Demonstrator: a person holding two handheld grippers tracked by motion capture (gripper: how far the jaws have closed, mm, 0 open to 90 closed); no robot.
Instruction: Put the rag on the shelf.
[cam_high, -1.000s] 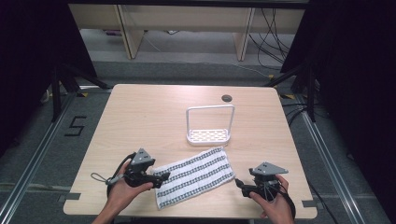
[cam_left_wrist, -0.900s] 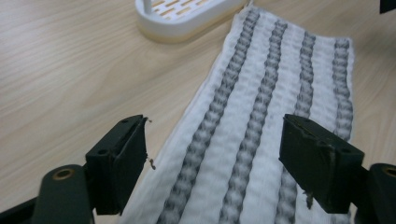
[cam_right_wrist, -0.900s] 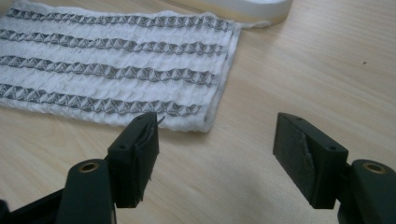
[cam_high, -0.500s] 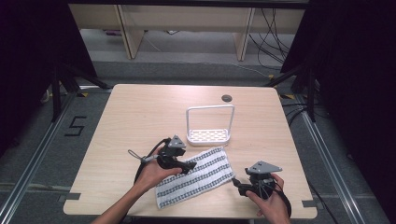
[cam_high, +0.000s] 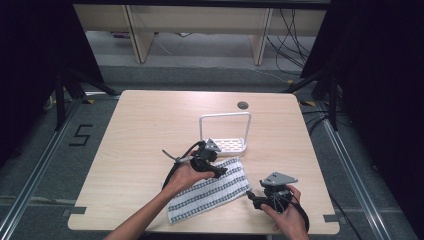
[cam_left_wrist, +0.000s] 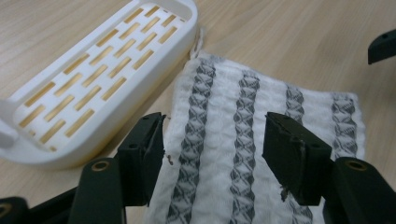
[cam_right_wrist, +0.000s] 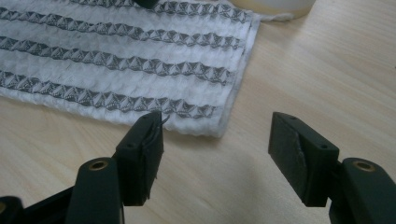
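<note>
Your left tool (cam_high: 221, 172) now sits over the far end of the striped cloth (cam_high: 210, 192), just beside the white rack (cam_high: 227, 145), having crossed from the cloth's near-left corner. Its jaws have just been closing, cloth beneath them. Your right tool (cam_high: 250, 196) narrows its jaws slightly.

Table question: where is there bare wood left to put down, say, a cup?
The wooden table is bare along its whole left side, and across the far edge around the small dark round hole. It is crowded near the front middle: the white slotted plastic rack, the white grey-striped cloth and both claws.
</note>
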